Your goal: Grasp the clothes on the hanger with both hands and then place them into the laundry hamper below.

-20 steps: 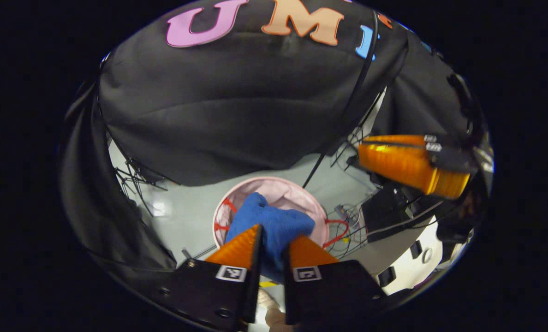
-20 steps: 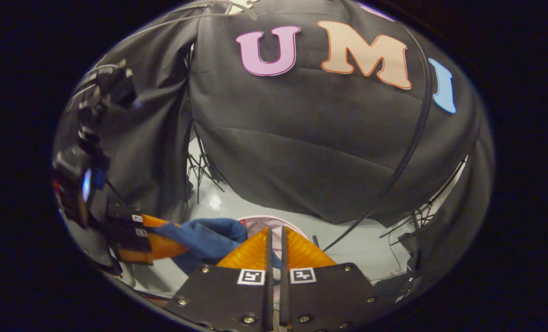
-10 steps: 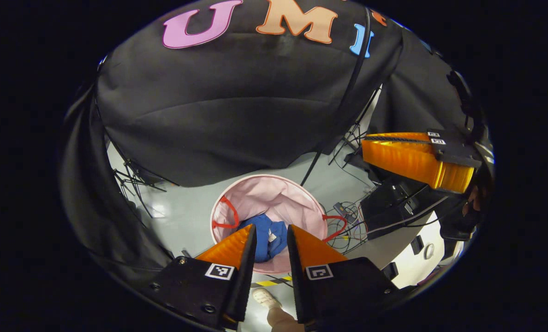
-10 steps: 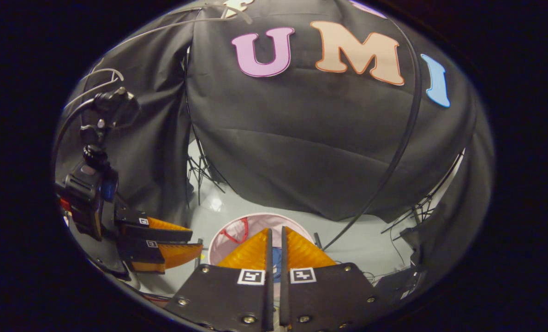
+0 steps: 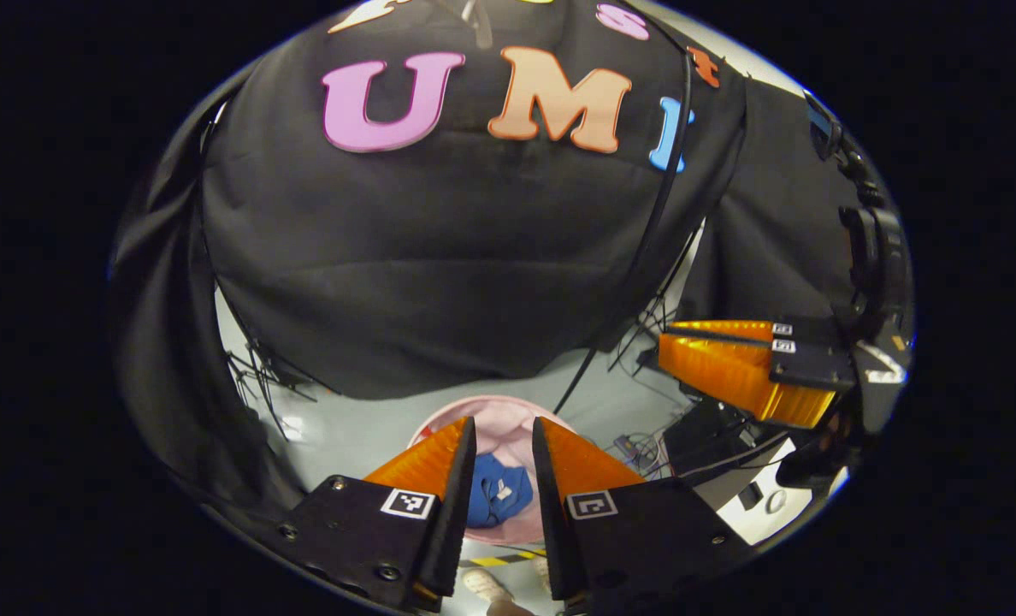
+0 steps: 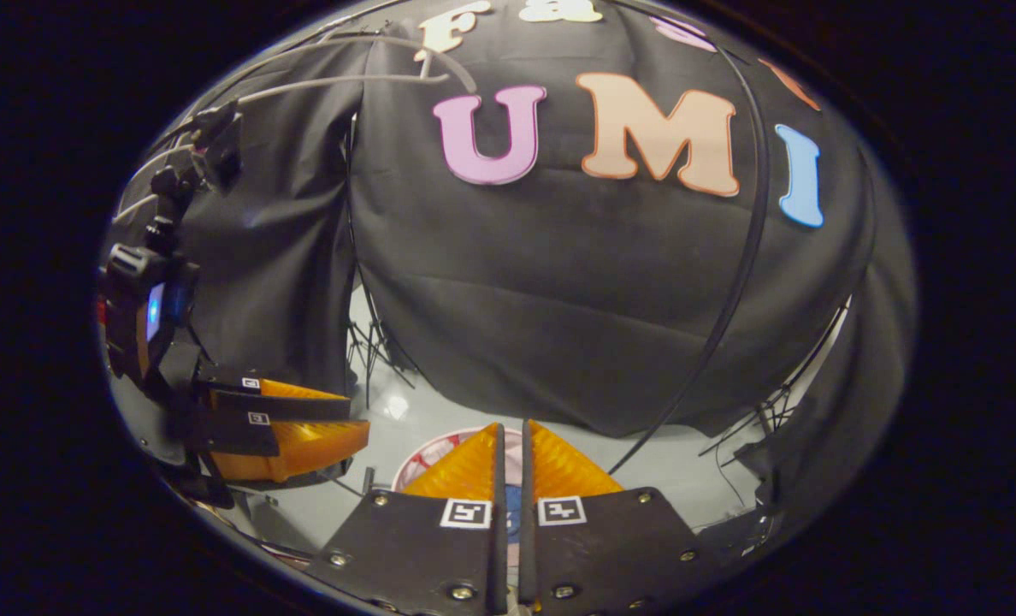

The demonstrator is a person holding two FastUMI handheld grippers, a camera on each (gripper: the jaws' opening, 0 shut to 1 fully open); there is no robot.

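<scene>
- Now the blue clothes lie crumpled inside the pink laundry hamper, seen below and between the fingers of the left gripper.
- Left gripper: fingers parted, nothing held, hanging above the hamper.
- Right gripper: fingers drawn close with only a thin slit between them, nothing pinched; a sliver of blue shows through the slit, and the hamper's rim is just left of its tips.
- From the left gripper view, the right gripper sits off to the right, beside the hamper, above the grey floor.
</scene>
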